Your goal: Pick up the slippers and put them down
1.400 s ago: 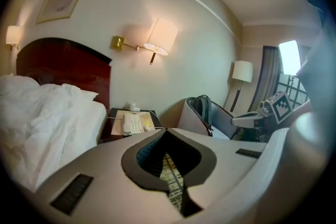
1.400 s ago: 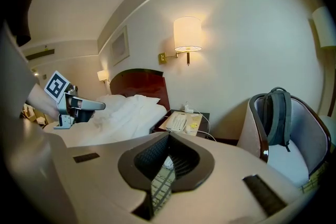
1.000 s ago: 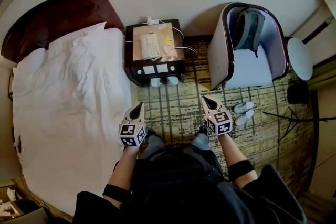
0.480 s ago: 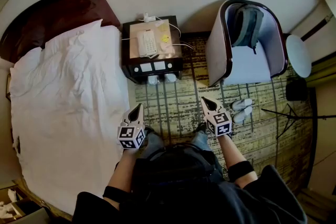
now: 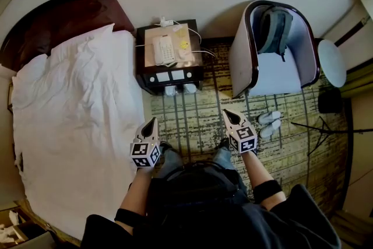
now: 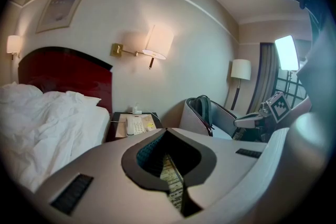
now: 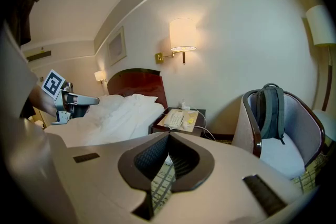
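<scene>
Hotel room: patterned carpet (image 5: 198, 119) runs between the bed (image 5: 76, 125) at 9 o'clock and the armchair (image 5: 280, 76) at 1 o'clock, with the nightstand (image 5: 144, 76) at 12. One white pair of slippers (image 5: 270, 123) lies on the carpet in front of the armchair, at 3 o'clock of the right gripper (image 5: 227, 113), near but not touching. A second white pair (image 5: 180, 89), likely slippers too, sits tucked under the nightstand at 12. Left gripper (image 5: 151, 121) has its jaws together with nothing in them; the right jaws are together too, empty. Both hang over the carpet pointing toward 12. Task looks not started: no slipper lifted, so reach, grab and put-down are all left.
</scene>
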